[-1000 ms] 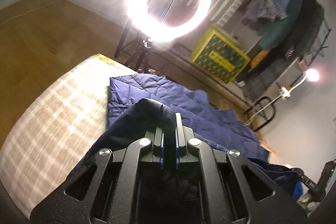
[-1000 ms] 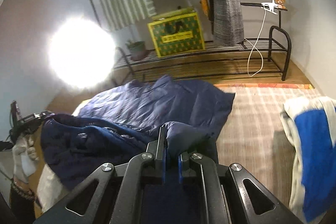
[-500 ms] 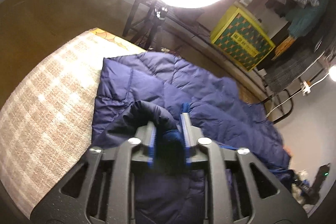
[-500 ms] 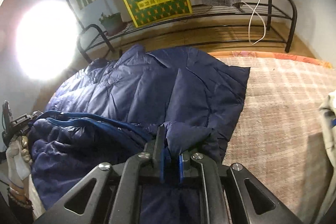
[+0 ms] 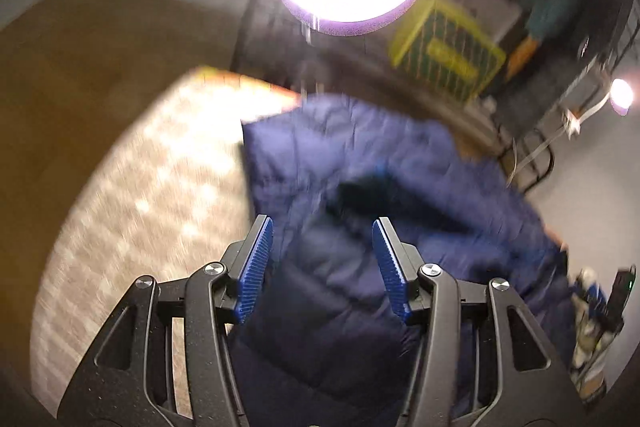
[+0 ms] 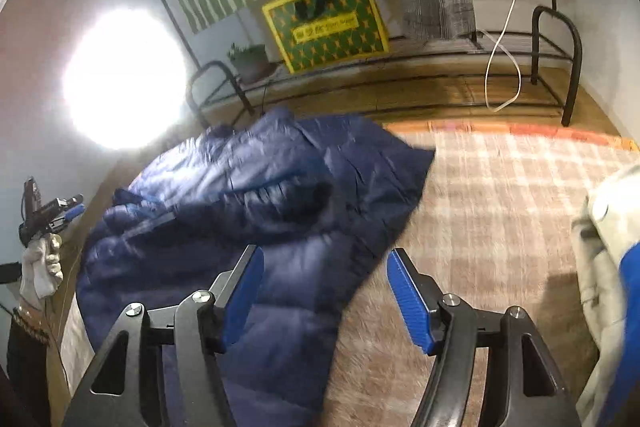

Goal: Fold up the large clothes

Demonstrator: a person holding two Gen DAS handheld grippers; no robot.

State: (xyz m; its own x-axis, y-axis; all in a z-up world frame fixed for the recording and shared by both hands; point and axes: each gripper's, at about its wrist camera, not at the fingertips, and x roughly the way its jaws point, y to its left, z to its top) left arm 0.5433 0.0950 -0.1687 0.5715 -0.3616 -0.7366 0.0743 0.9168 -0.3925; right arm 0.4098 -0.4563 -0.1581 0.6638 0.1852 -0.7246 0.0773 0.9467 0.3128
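Half a second ago both grippers pinched folds of the blue jacket (image 6: 256,211); now the left gripper (image 5: 322,259) and right gripper (image 6: 324,291) stand wide apart, holding nothing, above it. The jacket lies on the checked mat (image 6: 500,211), its long axis running from 7 toward 1 o'clock in the right view. Only that view shows the white-and-blue garment (image 6: 612,267) at 3 o'clock; the ring lamp (image 5: 348,7) shows as a ring only in the left view.
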